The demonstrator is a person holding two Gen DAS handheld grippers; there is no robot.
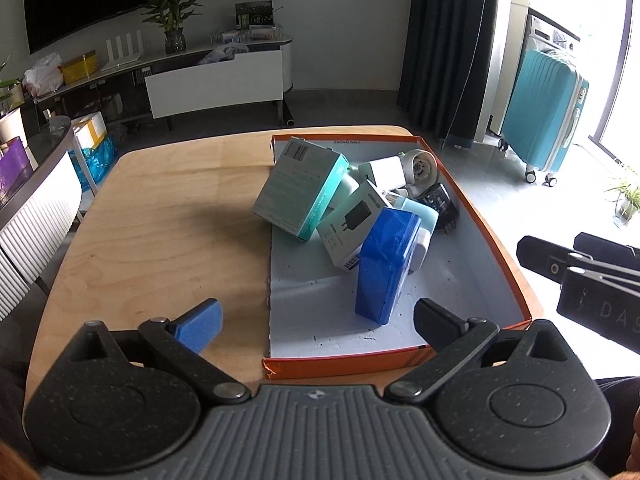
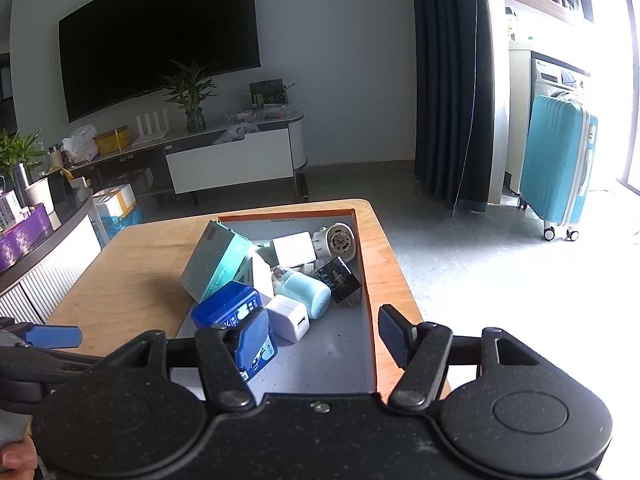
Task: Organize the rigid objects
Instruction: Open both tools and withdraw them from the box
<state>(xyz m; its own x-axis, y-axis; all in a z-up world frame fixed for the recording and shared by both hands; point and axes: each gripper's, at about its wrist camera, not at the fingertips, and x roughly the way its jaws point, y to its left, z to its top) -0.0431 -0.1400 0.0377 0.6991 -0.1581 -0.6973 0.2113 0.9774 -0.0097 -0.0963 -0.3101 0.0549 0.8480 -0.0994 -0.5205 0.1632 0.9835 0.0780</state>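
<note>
Blue plastic case (image 1: pixel 386 266) stands on edge inside orange-rimmed box lid (image 1: pixel 486 216) on wooden surface (image 1: pixel 160 220), leaning on boxes and chargers. Left tool (image 1: pixel 316 322) spread wide, empty. Right tool (image 2: pixel 324 334) spread, nothing pinched.

Turquoise suitcase (image 1: pixel 544 116) stands near dark curtain (image 1: pixel 444 40).

"DAS" on right gripper (image 1: pixel 592 276), faint size print on orange box (image 1: pixel 347 142) rim
</note>
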